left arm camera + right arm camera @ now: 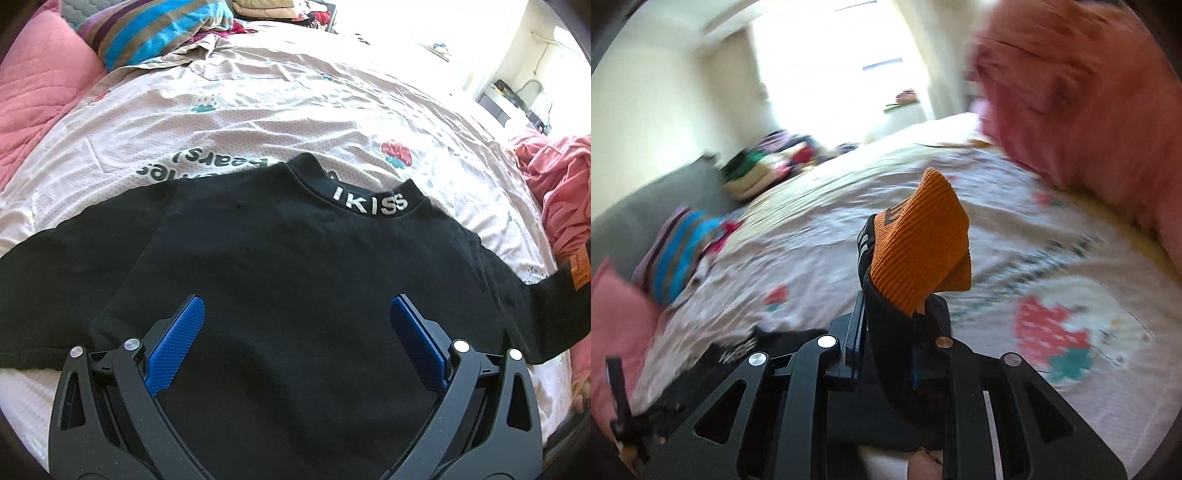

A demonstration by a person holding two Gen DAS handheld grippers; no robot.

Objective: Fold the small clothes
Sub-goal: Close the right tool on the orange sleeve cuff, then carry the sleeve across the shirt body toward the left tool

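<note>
We hold the left gripper (295, 314) above a small black long-sleeved knit top (295, 266), its blue-padded fingers (177, 339) spread wide apart with nothing between them, only the black cloth lying below. The top is spread flat on a pale pink bedsheet printed with strawberries and dark lettering (258, 110), its high collar (369, 201) bearing the silver letters "IKISS" and pointing away from us. One sleeve reaches out to the left of the picture, and the other runs off to the right, where a strip of orange shows at its end (578, 271). In the right wrist view, our right gripper (886, 317) is clamped on that sleeve: the black cloth runs up between the closed fingers and the ribbed orange cuff (919, 254) stands above them, raised clear of the sheet. This view is blurred, so fine detail on the cuff cannot be read. A rumpled pink quilted blanket (40, 92) lies along the left side of the bed, and a striped cushion in turquoise, brown and purple (155, 33) rests near the head of it. A heap of pink fabric (561, 184) sits just beside the top's right sleeve. A pile of mixed clothes (764, 166) lies at the far edge of the bed.
</note>
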